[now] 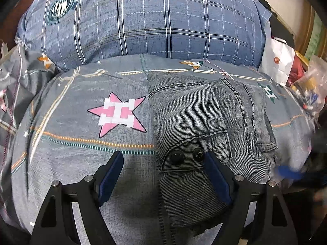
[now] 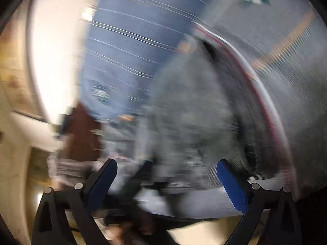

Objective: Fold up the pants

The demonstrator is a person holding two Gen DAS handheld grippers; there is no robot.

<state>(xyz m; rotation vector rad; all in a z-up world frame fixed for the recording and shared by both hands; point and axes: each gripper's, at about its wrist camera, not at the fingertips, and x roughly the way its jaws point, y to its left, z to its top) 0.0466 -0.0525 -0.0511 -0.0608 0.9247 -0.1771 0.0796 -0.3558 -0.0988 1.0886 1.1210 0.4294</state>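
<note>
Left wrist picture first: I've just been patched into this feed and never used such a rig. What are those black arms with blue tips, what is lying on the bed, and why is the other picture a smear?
Each picture comes from a fisheye camera mounted on a hand-held tool, looking forward along its two fingers. No robot arm is involved; a person carries one tool in each hand.

In the left wrist view, the left tool has its black fingers with blue pads spread open, holding nothing. Ahead lie the folded grey corduroy-like pants with two black buttons, resting on a grey patterned bedsheet with a pink star print. Behind is a blue plaid pillow; a white paper bag sits at the right edge.

The right wrist view is blurred by fast motion. The right tool is open too; nothing appears gripped.
</note>
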